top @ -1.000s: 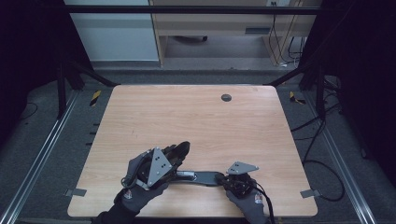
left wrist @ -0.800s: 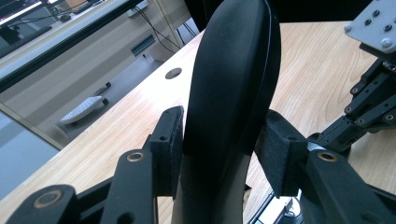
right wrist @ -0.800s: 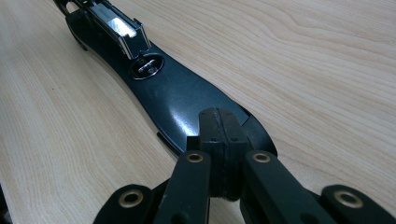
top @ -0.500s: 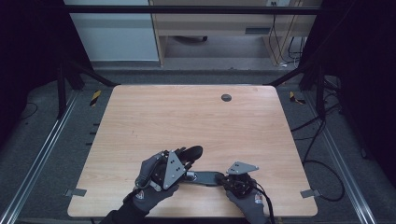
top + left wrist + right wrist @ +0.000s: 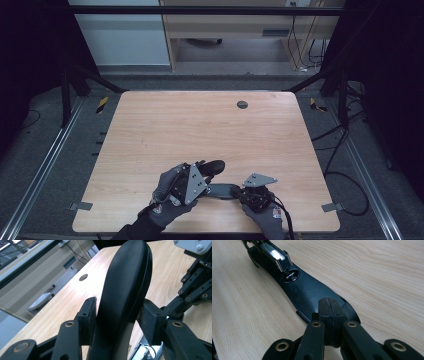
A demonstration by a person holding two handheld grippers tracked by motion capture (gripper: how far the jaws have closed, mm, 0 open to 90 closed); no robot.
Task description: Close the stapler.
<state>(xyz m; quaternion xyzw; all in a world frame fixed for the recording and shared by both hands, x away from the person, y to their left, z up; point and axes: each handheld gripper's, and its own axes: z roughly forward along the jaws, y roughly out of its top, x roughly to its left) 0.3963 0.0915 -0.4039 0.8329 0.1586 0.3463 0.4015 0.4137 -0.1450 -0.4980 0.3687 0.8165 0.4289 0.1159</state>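
Observation:
A black stapler lies swung open near the table's front edge. Its flat base (image 5: 223, 191) rests on the wood, and its rounded top arm (image 5: 213, 165) rises off the table. My left gripper (image 5: 202, 173) is shut on that top arm (image 5: 125, 287), with one jaw on each side of it. In its own view the left gripper (image 5: 117, 315) holds the arm just above the hinge. My right gripper (image 5: 238, 193) is shut, jaws together, their tips (image 5: 329, 307) resting on the end of the base (image 5: 309, 292). Beyond them show the round anvil (image 5: 290, 275) and the metal magazine (image 5: 274, 253).
A dark round grommet hole (image 5: 242, 104) sits near the table's far edge. Yellow-and-black taped corners (image 5: 102, 104) flank the table's far side. Cables (image 5: 345, 180) lie on the floor to the right. A cabinet (image 5: 225, 30) stands behind the table.
My left gripper has moved to the right with the stapler's top arm, which has swung closer over the base. The right gripper has stayed on the base.

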